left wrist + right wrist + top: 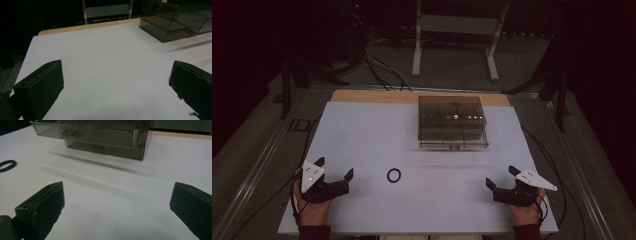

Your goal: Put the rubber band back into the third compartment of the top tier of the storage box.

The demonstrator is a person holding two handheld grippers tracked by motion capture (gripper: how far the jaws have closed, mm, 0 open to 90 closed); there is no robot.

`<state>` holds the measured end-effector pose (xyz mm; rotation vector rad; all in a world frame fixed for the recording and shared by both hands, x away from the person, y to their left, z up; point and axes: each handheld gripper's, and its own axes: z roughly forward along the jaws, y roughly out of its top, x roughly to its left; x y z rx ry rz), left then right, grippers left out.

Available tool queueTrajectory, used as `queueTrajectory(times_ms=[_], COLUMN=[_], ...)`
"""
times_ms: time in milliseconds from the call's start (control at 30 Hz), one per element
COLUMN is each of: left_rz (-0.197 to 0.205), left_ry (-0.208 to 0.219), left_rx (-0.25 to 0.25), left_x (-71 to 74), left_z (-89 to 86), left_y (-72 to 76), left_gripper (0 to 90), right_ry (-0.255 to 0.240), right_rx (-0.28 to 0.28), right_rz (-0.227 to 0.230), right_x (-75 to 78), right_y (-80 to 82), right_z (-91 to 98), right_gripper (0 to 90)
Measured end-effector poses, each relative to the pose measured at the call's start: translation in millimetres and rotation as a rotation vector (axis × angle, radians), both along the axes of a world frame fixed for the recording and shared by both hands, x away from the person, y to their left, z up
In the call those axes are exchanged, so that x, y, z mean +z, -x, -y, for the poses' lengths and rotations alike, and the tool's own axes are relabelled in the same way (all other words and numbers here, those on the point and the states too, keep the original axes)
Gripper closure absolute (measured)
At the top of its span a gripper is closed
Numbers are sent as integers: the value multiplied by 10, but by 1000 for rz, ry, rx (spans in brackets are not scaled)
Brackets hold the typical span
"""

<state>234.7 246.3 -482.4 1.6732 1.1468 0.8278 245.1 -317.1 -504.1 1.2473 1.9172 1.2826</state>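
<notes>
While both tools rest at the near edge of the desk (362,130), the work stands at its opening step, with nothing yet grasped. Left hand-held gripper (334,171): jaws spread wide, nothing between them, seated on the white surface at the person's left. Right hand-held gripper (500,176): jaws likewise spread and empty, at the person's right. Black ring (394,175): lying flat on the desk between the two tools, nearer the left one yet apart from both; it appears at the left edge of the right gripper view. Smoked transparent drawer box (452,121): standing toward the far side of the desk, well apart from the ring, its upper drawer seemingly drawn a little forward in the right gripper view, though the tint makes this hard to confirm. Judged from this layout, the ring is the likely object, the box its probable destination. A next move would call for one tool to travel to the ring, straddle its thin rim with open jaws, and close low against the surface.
</notes>
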Motion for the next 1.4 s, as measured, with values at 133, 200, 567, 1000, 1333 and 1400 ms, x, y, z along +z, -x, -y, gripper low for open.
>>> queueTrajectory(times_ms=[133,200,567,1000,1333,1400], left_rz=[17,28,56,65,45,41], left_ry=[11,21,39,36,40,34], left_rx=[-6,-9,-48,-53,-63,-64], left_x=[2,8,98,99,58,50], left_z=[-28,-34,42,61,97,102], left_y=[30,49,-40,-35,-14,-12], left_gripper=[4,4,4,5,11,11], right_ry=[-3,2,-17,-8,4,4], right_rx=[-5,-5,-6,54,111,115], right_rz=[-1,-1,-7,31,33,33], right_x=[-8,-4,64,325,476,485], right_y=[-23,-27,-56,-197,-320,-326], right_z=[-22,-35,-67,-232,-527,-547], right_gripper=[1,1,1,1,1,1])
